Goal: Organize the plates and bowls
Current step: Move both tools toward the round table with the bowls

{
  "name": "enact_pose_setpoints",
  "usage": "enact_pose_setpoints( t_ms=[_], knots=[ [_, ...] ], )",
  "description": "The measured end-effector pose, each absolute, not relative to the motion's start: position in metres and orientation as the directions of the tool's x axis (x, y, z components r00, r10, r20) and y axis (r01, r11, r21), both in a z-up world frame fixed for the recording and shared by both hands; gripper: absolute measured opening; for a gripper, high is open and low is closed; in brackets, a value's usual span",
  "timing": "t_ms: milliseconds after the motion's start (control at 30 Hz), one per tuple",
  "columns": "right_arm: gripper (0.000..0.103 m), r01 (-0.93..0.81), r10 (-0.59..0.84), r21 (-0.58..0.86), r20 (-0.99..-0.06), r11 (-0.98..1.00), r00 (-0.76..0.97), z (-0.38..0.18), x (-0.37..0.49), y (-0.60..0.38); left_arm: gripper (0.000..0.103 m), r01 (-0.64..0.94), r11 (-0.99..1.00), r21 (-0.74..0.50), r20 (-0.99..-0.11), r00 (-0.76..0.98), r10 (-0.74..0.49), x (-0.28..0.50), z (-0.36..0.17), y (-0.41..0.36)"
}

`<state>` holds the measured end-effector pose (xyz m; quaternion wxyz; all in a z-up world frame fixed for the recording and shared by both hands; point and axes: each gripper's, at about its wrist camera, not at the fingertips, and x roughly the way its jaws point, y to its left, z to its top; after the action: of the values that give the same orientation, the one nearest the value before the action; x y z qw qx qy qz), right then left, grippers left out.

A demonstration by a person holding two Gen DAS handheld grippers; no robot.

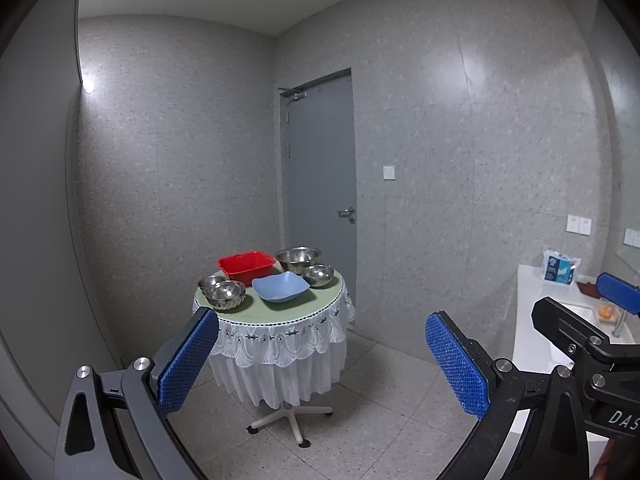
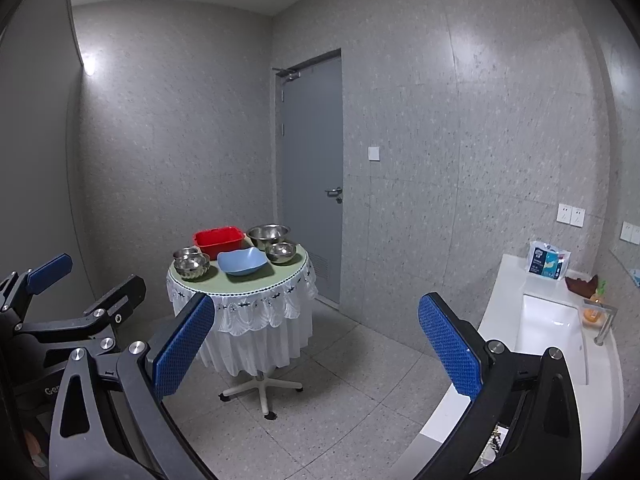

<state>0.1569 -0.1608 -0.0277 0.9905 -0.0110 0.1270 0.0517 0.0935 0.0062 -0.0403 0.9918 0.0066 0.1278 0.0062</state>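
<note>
A small round table [image 1: 320, 309] [image 2: 256, 280] with a green top and white lace skirt stands ahead. On it sit a red plastic tub [image 1: 246, 265] [image 2: 219, 238], a light blue squarish bowl [image 1: 281, 287] [image 2: 242, 261], a large steel bowl [image 1: 298, 258] [image 2: 268, 235], a smaller steel bowl [image 1: 318, 275] [image 2: 281, 252], and two steel bowls at the left [image 1: 225, 295] [image 2: 192, 265]. My left gripper [image 1: 322, 342] is open and empty, well short of the table. My right gripper [image 2: 316, 330] is open and empty too, equally far back.
A white counter with a sink [image 2: 550, 326] runs along the right wall, with a blue packet [image 2: 548, 264] and a faucet [image 2: 604, 320]. A grey door [image 1: 320, 184] is behind the table. The table stands on a wheeled star base [image 2: 262, 392] on tiled floor.
</note>
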Motion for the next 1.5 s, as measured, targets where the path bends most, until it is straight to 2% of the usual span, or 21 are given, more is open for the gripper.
enact_pose_setpoints(
  t_ms=[567,1500],
  knots=[
    [0.103,-0.106,0.101,-0.004,-0.270,0.994,0.958,-0.035,0.172,-0.152,0.102,0.001,1.000,0.007,-0.269,0.963,0.001,0.136,-0.036,0.024],
    [0.103,-0.094,0.090,-0.004,-0.271,0.996,0.958,-0.003,0.181,-0.135,0.102,0.018,1.000,0.005,-0.262,0.965,-0.016,0.145,-0.007,0.061]
  ],
)
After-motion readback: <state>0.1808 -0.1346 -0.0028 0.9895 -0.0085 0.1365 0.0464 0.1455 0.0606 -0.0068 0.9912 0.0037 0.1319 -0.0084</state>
